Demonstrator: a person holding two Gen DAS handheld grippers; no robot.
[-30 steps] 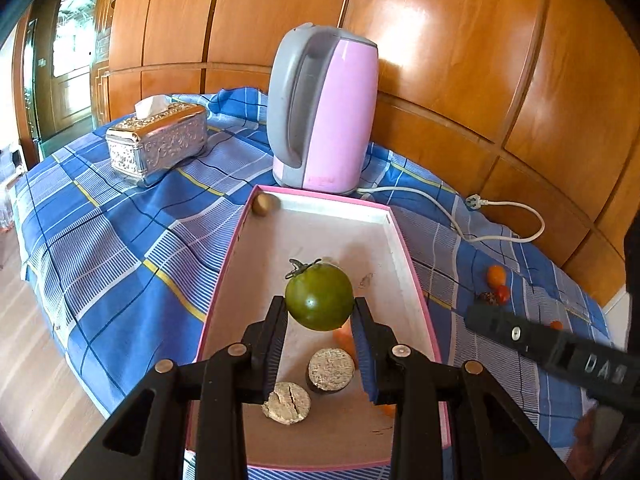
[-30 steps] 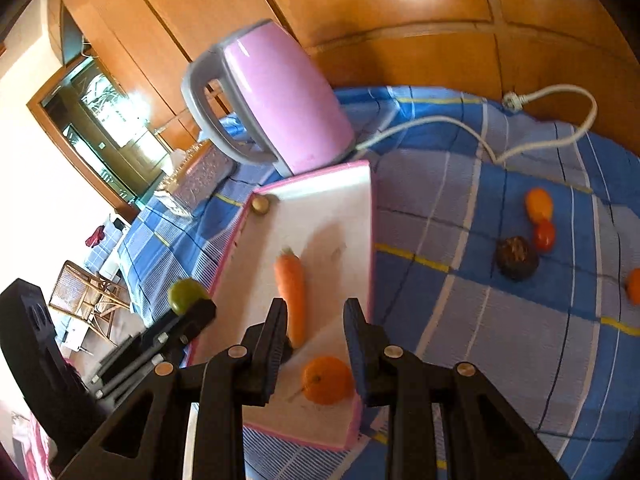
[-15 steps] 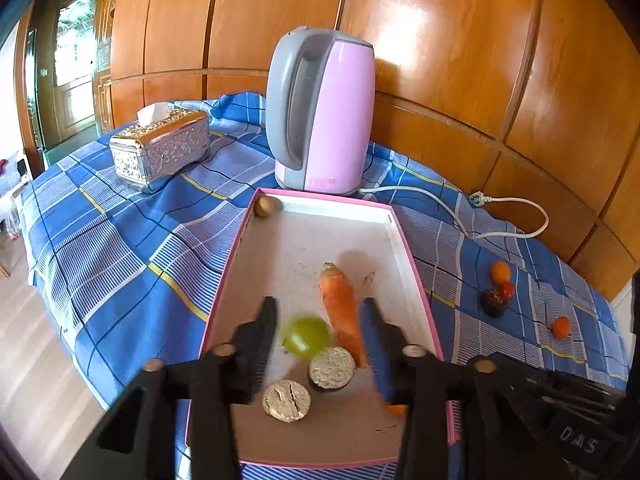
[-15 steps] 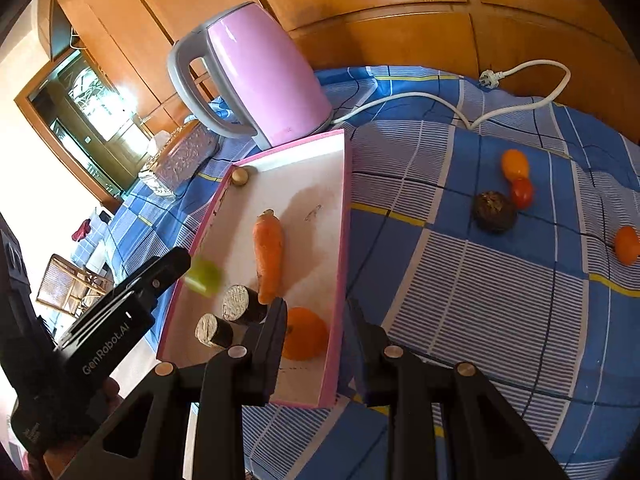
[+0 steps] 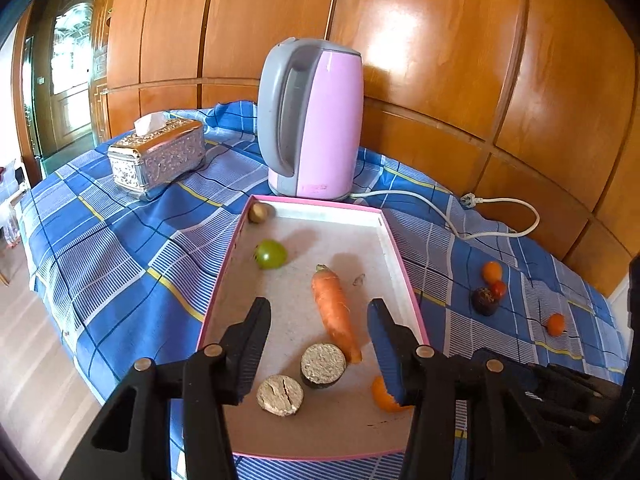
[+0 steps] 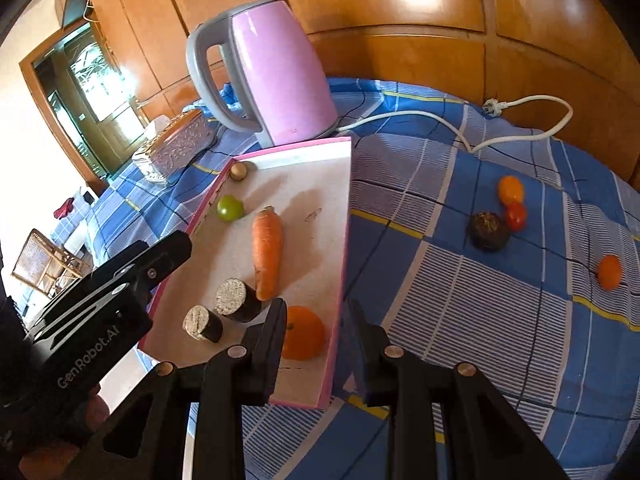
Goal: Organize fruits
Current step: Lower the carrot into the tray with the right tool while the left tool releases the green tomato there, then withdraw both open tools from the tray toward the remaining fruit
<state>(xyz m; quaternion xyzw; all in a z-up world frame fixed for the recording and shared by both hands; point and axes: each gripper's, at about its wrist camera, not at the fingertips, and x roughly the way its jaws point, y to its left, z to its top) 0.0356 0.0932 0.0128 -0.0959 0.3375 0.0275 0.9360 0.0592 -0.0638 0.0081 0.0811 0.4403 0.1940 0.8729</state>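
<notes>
From the left wrist view, one silver tissue box [image 5: 157, 153] sits far left on the blue checked desk [image 5: 120, 248], then one pink kettle [image 5: 316, 120] behind one pink-rimmed tray [image 5: 224, 280]. In the tray lie one small brown nut-like ball [image 5: 259, 213] in the far left corner, one green tomato [image 5: 271, 254] near the left wall, one carrot [image 5: 335, 312] in the middle, two dark cut cylinders [image 5: 323, 365] side by side at the near end, and one orange fruit [image 5: 384, 394] toward the near right corner. Right of the tray, on the cloth, sit four small things: an orange one [image 5: 491, 271], a red one [image 5: 498, 289], a dark round one [image 5: 484, 301] and, apart, another orange one [image 5: 555, 324].

The left gripper [image 5: 319, 354] hangs over the tray's near end, its fingers released and apart with nothing between them. A second ago they clasped the green tomato; it now rests on the tray floor. The right gripper [image 6: 317, 340] has just been opening slightly; its fingers straddle the tray's right wall, pressing nothing, with the orange fruit just ahead.
</notes>
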